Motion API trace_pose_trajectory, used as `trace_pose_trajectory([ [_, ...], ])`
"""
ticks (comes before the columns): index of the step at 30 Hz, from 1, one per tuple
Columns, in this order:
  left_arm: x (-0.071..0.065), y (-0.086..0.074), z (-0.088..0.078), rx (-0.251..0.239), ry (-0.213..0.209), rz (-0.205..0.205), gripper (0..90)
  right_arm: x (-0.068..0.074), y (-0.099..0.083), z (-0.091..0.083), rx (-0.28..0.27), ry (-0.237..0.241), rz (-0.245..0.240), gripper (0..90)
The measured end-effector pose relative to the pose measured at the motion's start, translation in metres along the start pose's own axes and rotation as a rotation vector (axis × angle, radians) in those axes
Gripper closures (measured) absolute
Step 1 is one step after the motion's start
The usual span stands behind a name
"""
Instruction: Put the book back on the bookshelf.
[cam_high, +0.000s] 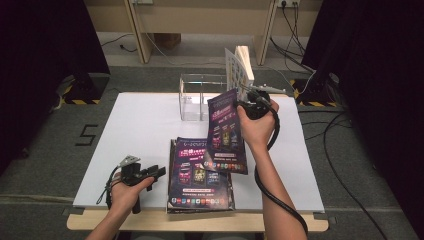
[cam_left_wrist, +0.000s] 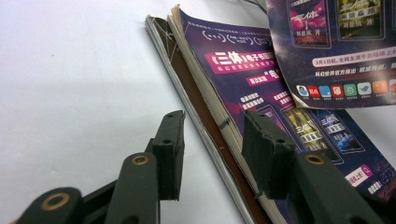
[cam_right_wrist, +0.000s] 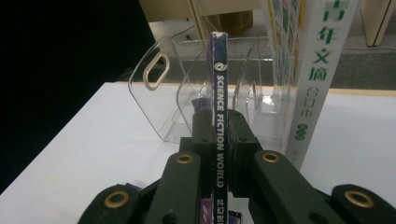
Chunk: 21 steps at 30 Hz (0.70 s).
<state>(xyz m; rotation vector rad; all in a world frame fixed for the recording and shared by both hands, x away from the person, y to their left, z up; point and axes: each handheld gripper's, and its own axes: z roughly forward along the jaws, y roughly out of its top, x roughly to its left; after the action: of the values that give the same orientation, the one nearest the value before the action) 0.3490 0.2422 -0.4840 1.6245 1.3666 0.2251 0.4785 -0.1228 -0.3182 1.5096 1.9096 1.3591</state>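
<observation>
From above, on the white table (cam_high: 145, 130): right gripper (cam_high: 250, 107) holds a purple magazine (cam_high: 226, 132) by its spine, lifted and tilted over a stack of like magazines (cam_high: 200, 175) near the front edge. Clear acrylic rack (cam_high: 200, 95) stands at the far side, one white book (cam_high: 240, 67) already upright at its right end. Left gripper (cam_high: 150, 174) rests on the table just left of the stack, holding nothing.

Left gripper view: jaws part-open, nothing between the pads; they sit at the stack's (cam_left_wrist: 224, 116) worn spine edge. The lifted magazine's (cam_left_wrist: 336, 51) lower corner hangs above the top cover.

Right gripper view: right gripper (cam_right_wrist: 219, 135) clamped on the magazine's spine (cam_right_wrist: 219, 93), lettered SCIENCE FICTION WORLD, edge-on toward the rack's (cam_right_wrist: 154, 79) dividers. White book (cam_right_wrist: 317, 70) stands just right.

Step in hand, as I judge it: carrying the magazine to the rack. Next move calls for bringing it upright, lining the spine with an empty slot left of the white book, and lowering between dividers before letting go.
</observation>
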Motion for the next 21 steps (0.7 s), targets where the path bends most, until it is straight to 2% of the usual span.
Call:
trace_pose_trajectory([
  [7, 0.003, 0.002, -0.001, -0.005, 0.004, -0.005, 58.6, 0.002, 0.011, -0.002, -0.029, -0.009, -0.007, 84.6],
  [13, 0.004, 0.001, -0.002, -0.004, 0.0, -0.004, 58.7, 0.003, 0.021, -0.003, -0.084, -0.028, -0.008, 84.6],
  [21, 0.004, 0.001, -0.002, -0.006, 0.001, -0.004, 58.6, 0.009, 0.029, 0.001, -0.109, -0.034, -0.018, 84.6],
])
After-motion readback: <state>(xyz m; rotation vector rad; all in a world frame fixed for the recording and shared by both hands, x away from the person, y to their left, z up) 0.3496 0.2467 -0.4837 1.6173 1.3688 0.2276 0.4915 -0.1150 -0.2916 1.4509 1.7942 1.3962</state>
